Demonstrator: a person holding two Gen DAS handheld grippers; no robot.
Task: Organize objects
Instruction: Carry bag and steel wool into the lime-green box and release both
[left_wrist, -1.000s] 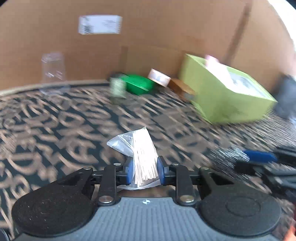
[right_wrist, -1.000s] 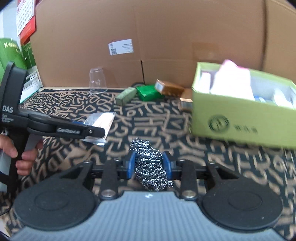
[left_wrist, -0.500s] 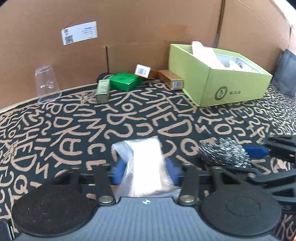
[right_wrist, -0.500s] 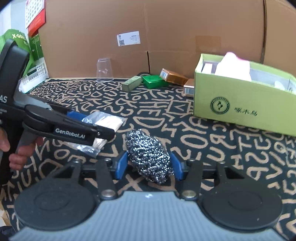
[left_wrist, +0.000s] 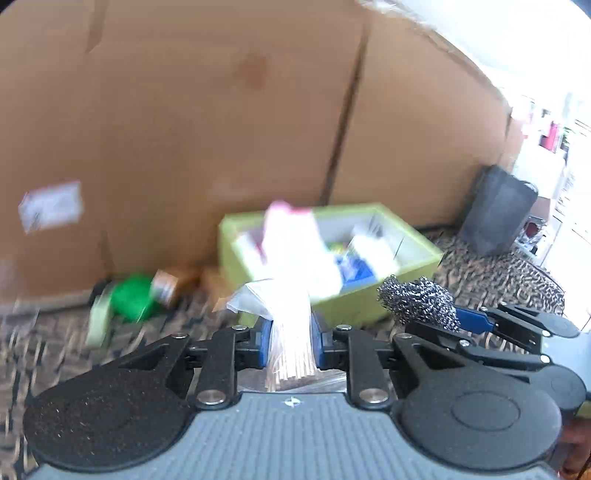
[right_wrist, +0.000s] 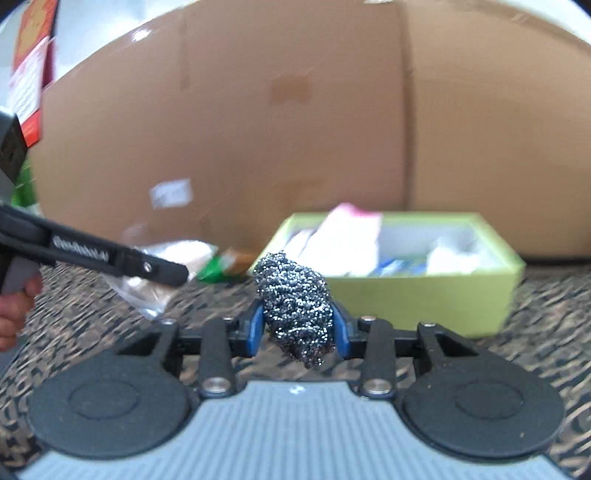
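My left gripper (left_wrist: 290, 334) holds a clear bag of thin wooden sticks (left_wrist: 291, 350) between its blue pads, lifted off the carpet; its jaws are closing on the bag. My right gripper (right_wrist: 297, 328) grips a steel wool scrubber (right_wrist: 293, 295), and its jaws are closing on it too. In the left wrist view the scrubber (left_wrist: 417, 301) hangs just to the right of the bag. An open lime-green box (right_wrist: 424, 299) with several packets inside stands ahead against the cardboard wall; both loads are in the air in front of its near wall (left_wrist: 347, 306).
Small boxes, one green (left_wrist: 131, 295) and one brown (left_wrist: 166, 286), lie left of the box by the cardboard wall (left_wrist: 221, 129). A dark bag (left_wrist: 498, 210) stands at the far right. Patterned carpet (right_wrist: 546, 314) covers the floor. A person's hand (right_wrist: 11, 314) holds the left gripper's handle.
Both grippers have risen off the carpet with the bag and the scrubber and swung toward the green box, which now sits straight ahead. Both views are blurred by motion.
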